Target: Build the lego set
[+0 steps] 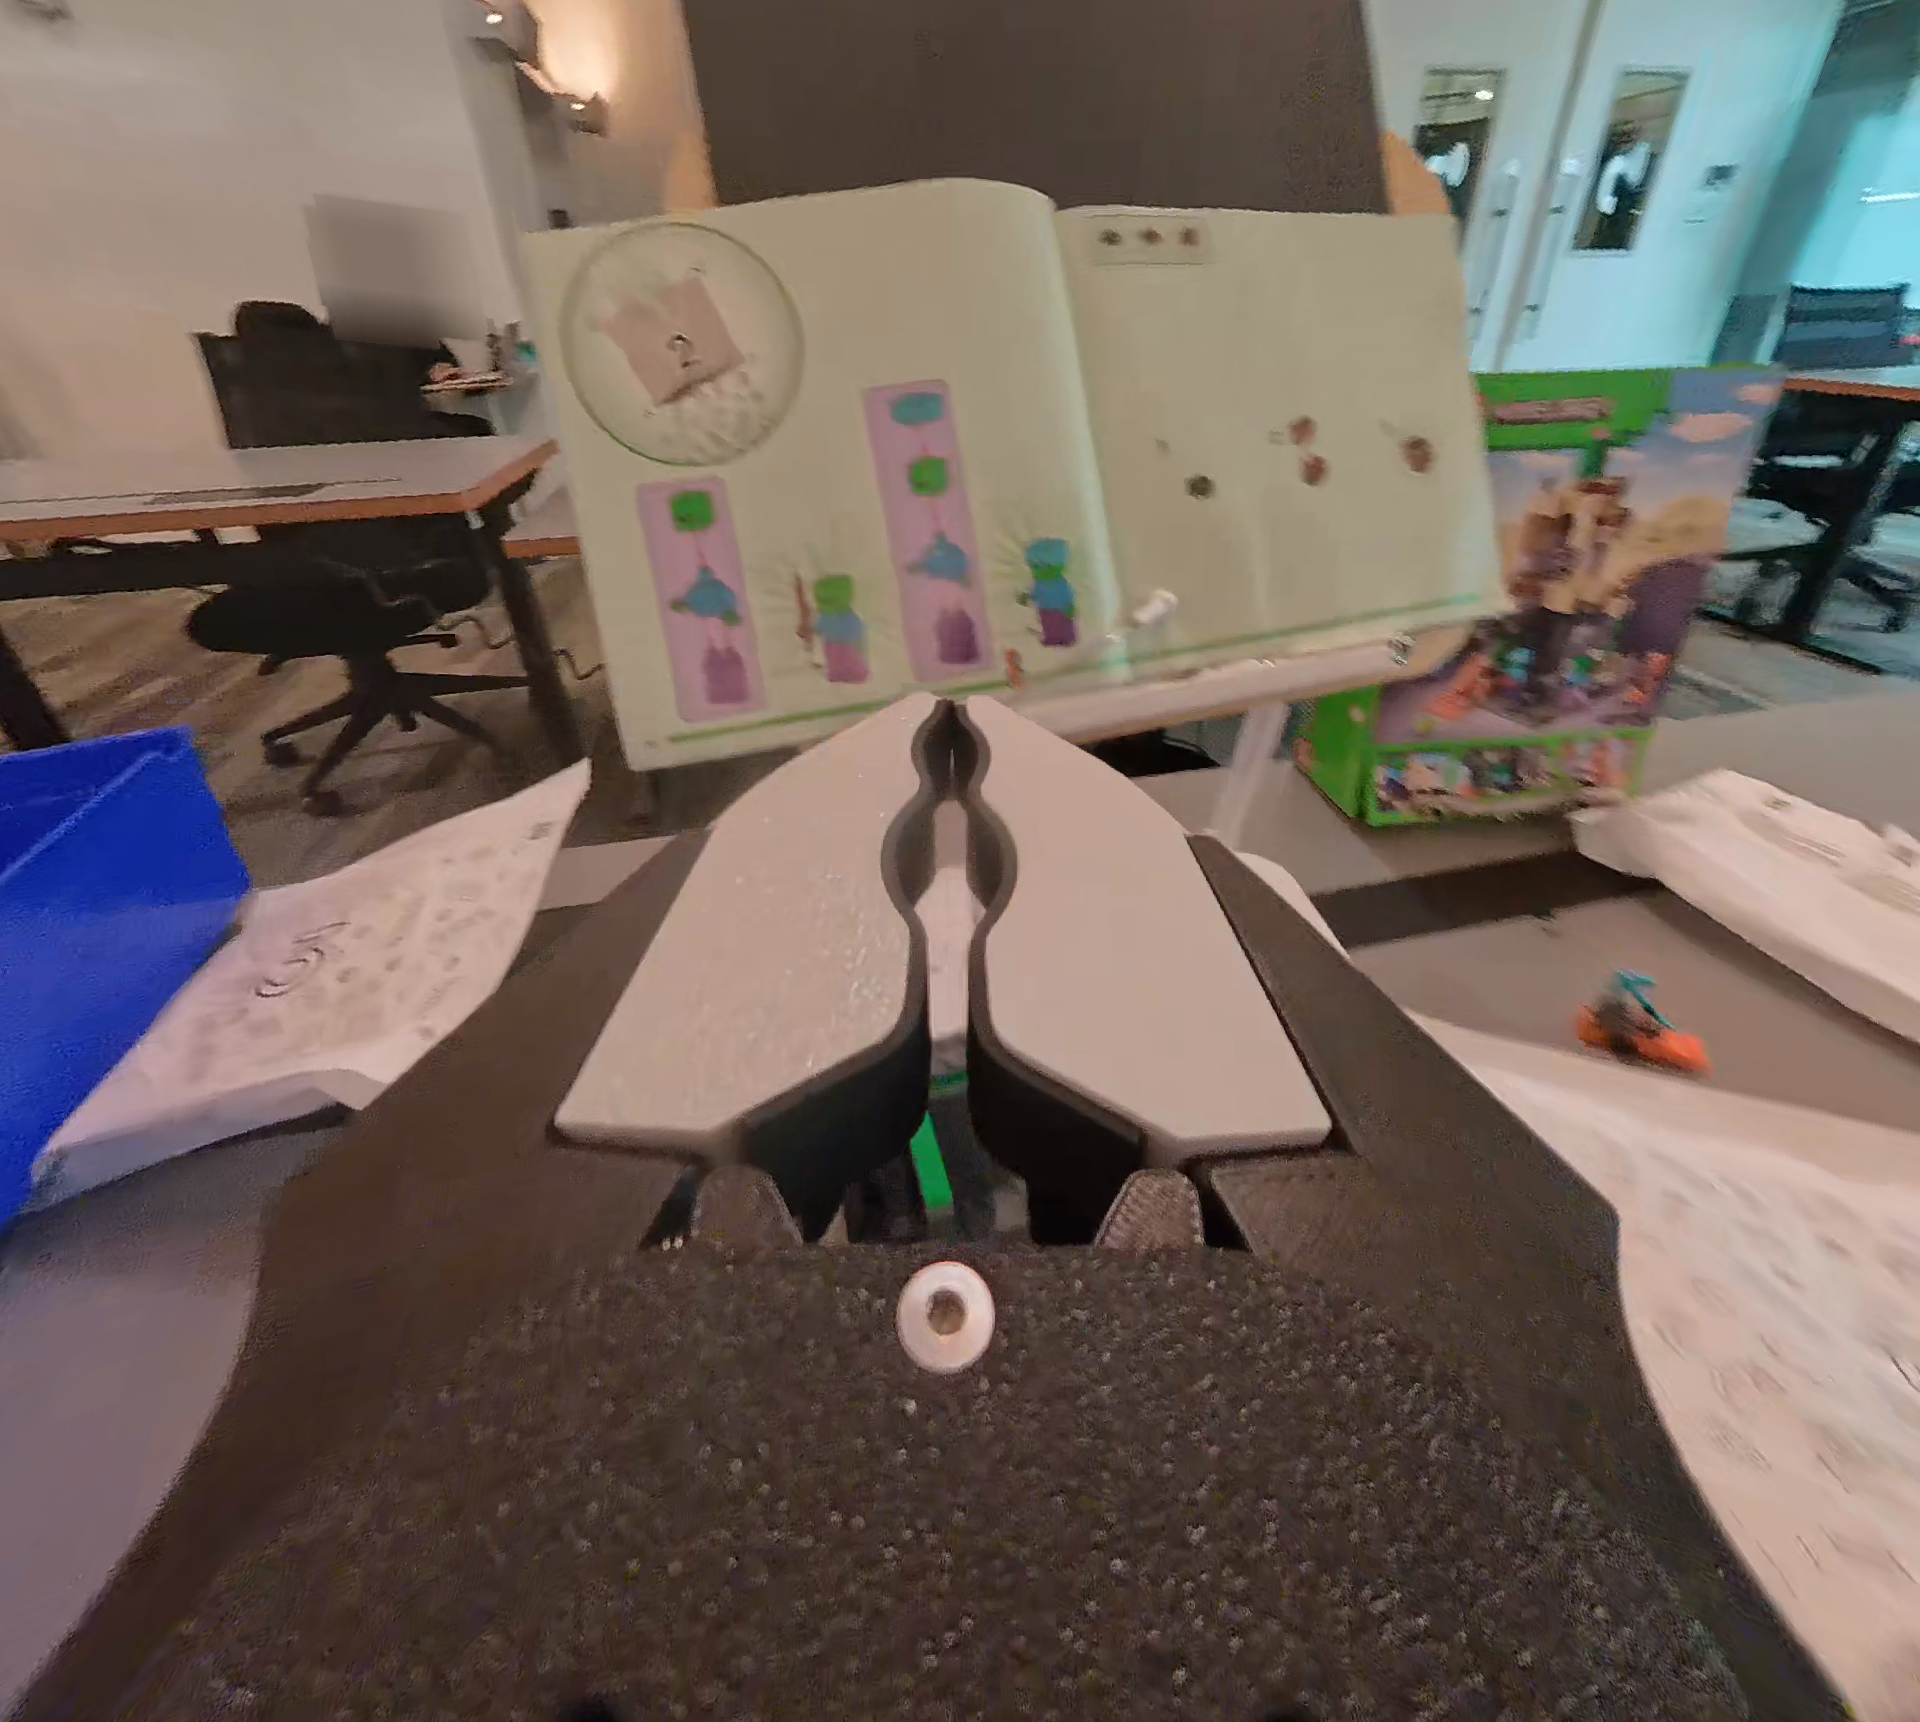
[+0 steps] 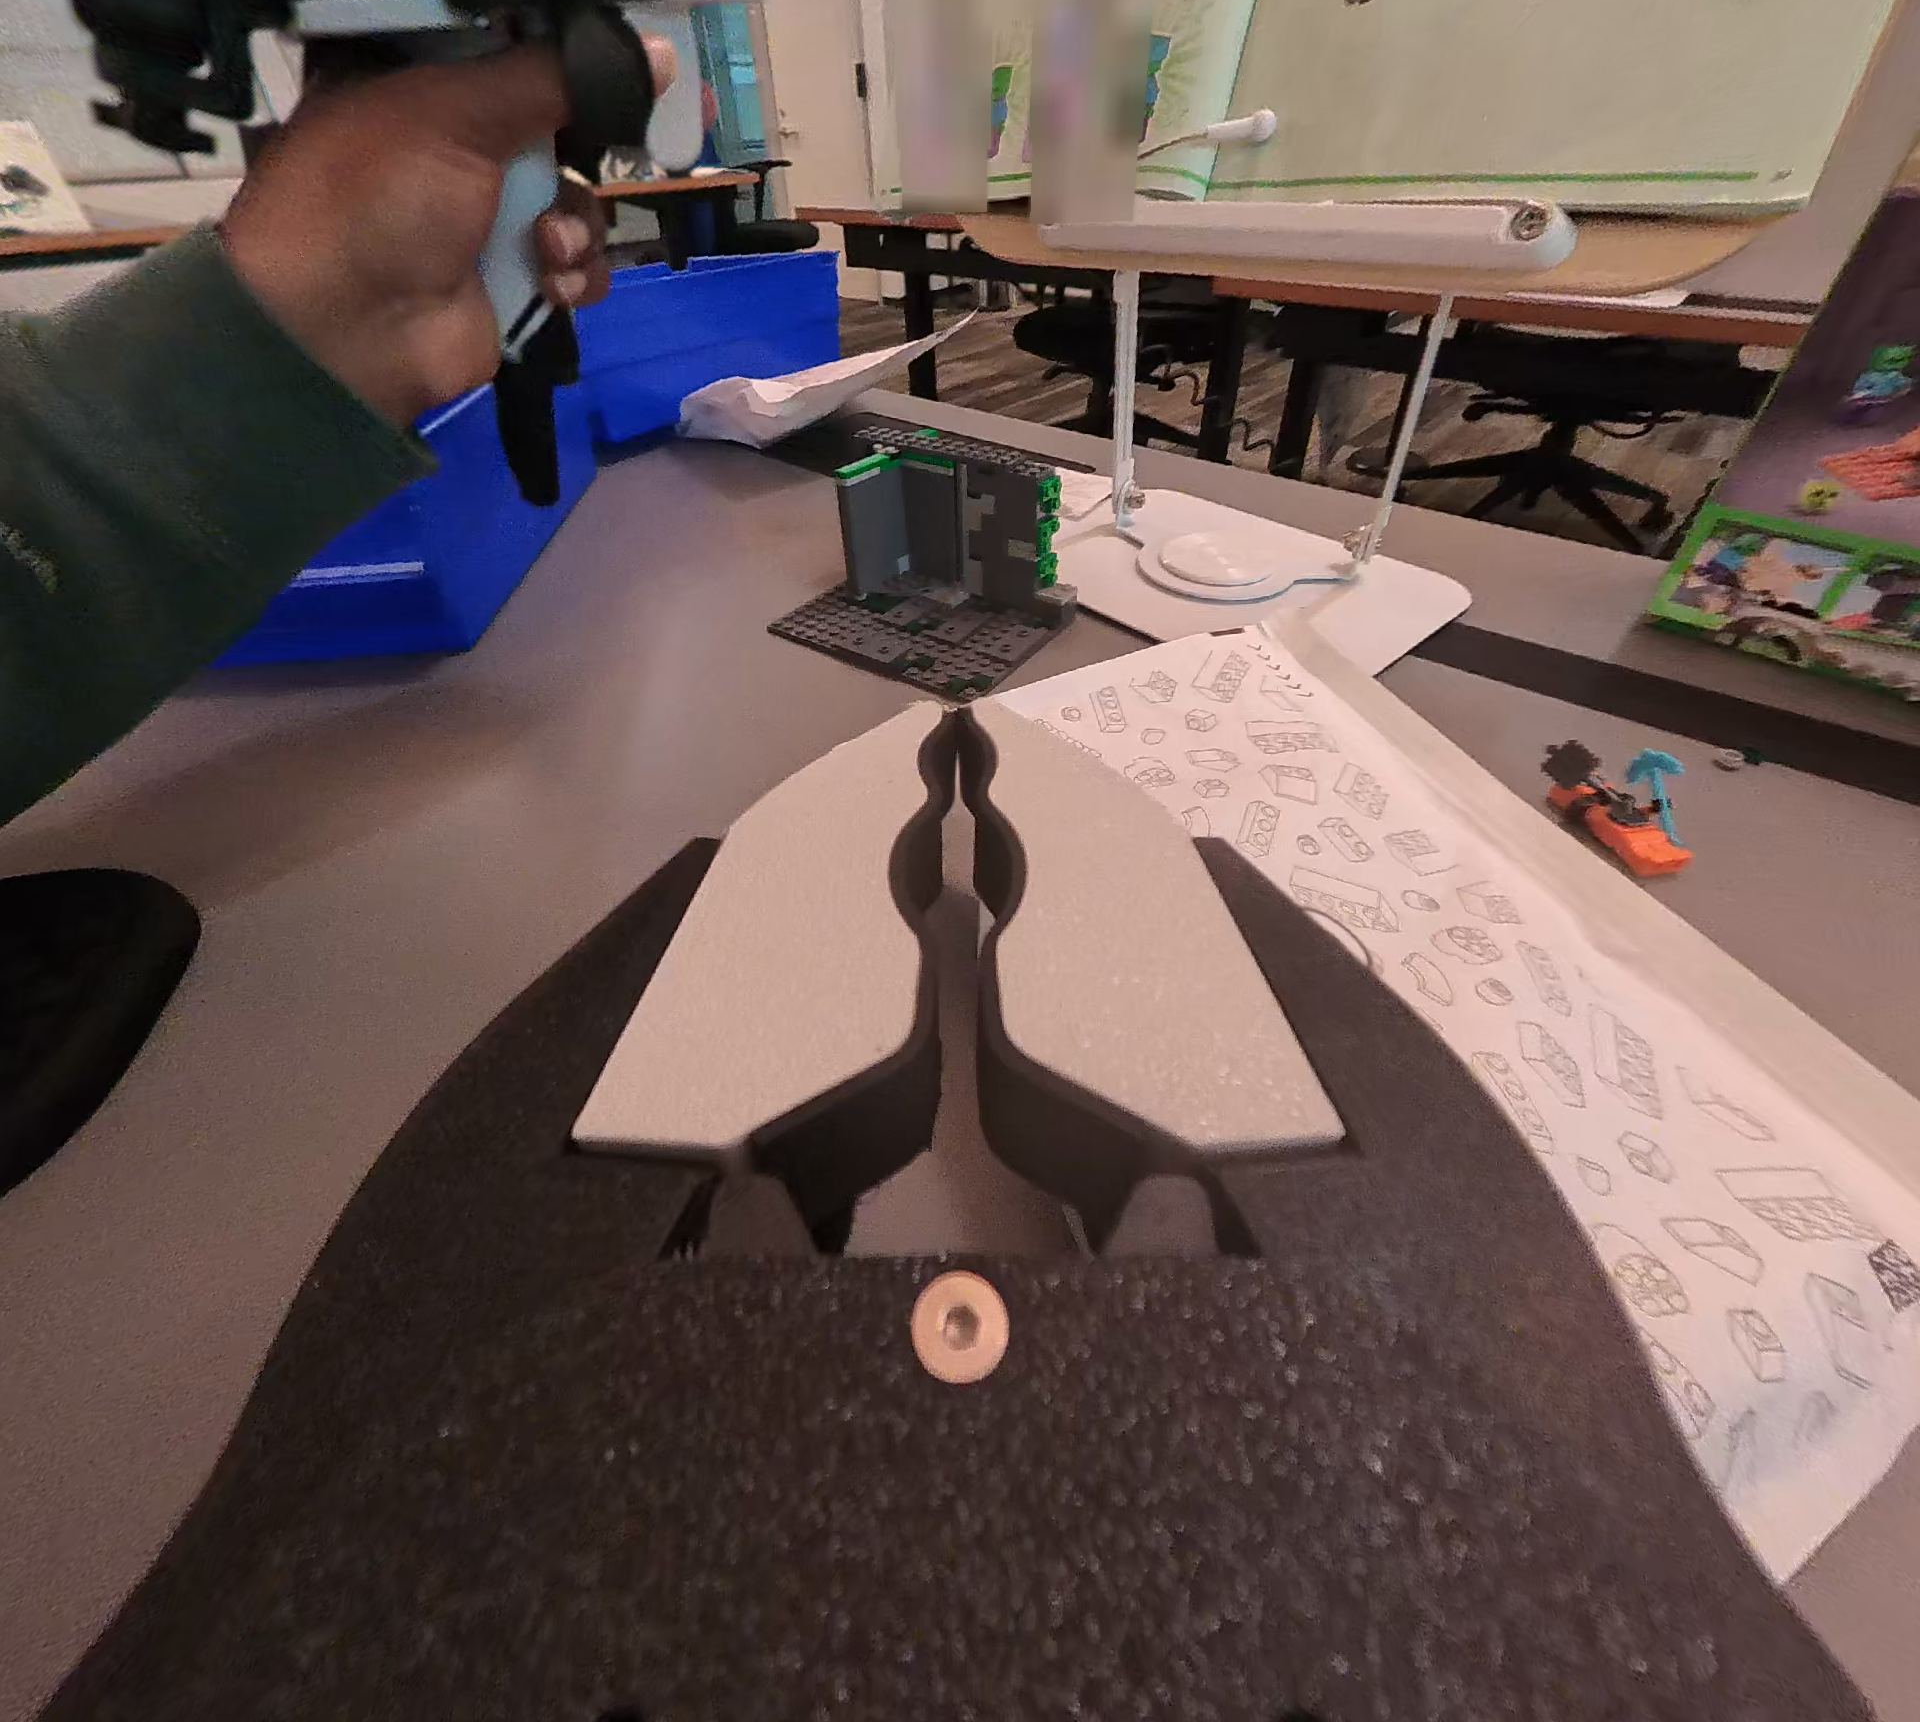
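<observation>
While you are holding both tools clear of the counter (image 2: pixel 520 789), the left gripper (image 1: pixel 951 716) and right gripper (image 2: pixel 956 716) are both showing jaws pressed together on nothing, probably because you are reading the instruction booklet (image 1: pixel 987 446) propped on its white stand (image 2: pixel 1247 560). The grey-and-green lego build (image 2: pixel 935 571) is sitting mid-counter just before that stand. The blue bin (image 2: pixel 582 467) is waiting at the far left edge; its contents are hidden. An orange minifigure piece (image 2: pixel 1616 815) is lying rightward.
</observation>
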Tool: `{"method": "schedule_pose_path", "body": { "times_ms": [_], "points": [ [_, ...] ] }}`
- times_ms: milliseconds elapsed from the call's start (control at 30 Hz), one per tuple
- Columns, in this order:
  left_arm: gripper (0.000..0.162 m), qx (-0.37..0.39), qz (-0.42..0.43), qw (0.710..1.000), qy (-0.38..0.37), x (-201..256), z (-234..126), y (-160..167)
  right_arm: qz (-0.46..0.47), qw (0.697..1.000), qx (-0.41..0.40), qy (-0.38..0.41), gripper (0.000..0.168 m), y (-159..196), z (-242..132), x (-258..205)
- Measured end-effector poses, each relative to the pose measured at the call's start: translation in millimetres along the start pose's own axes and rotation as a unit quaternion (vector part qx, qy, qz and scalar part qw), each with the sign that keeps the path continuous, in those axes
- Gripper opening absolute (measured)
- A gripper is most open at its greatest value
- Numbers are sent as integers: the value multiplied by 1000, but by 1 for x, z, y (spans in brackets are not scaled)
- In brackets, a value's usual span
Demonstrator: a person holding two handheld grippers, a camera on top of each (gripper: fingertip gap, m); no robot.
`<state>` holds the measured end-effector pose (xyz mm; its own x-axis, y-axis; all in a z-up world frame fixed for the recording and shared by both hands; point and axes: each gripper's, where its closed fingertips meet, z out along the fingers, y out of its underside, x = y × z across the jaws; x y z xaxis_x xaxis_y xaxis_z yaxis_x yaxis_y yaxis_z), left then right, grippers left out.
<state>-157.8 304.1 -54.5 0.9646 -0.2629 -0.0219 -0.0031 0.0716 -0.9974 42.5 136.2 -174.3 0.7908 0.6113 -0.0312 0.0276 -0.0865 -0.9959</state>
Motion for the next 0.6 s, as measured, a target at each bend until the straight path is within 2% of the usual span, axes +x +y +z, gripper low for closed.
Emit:
{"method": "schedule_pose_path", "body": {
  "times_ms": [200,367,467,600],
  "points": [
    [0,16,-11,998,-62,-46,45,-31,-14,1000,-11,-7,0,10,4,-8],
    [0,10,-8,997,-80,-66,81,-51,-2,999,-30,-31,0,19,7,-13],
    [0,-14,-10,997,-78,-72,100,-48,5,999,-32,-35,0,20,8,-13],
    [0,-52,-14,996,-77,-73,113,-23,3,999,-36,-36,0,22,6,-12]
  ]
}}
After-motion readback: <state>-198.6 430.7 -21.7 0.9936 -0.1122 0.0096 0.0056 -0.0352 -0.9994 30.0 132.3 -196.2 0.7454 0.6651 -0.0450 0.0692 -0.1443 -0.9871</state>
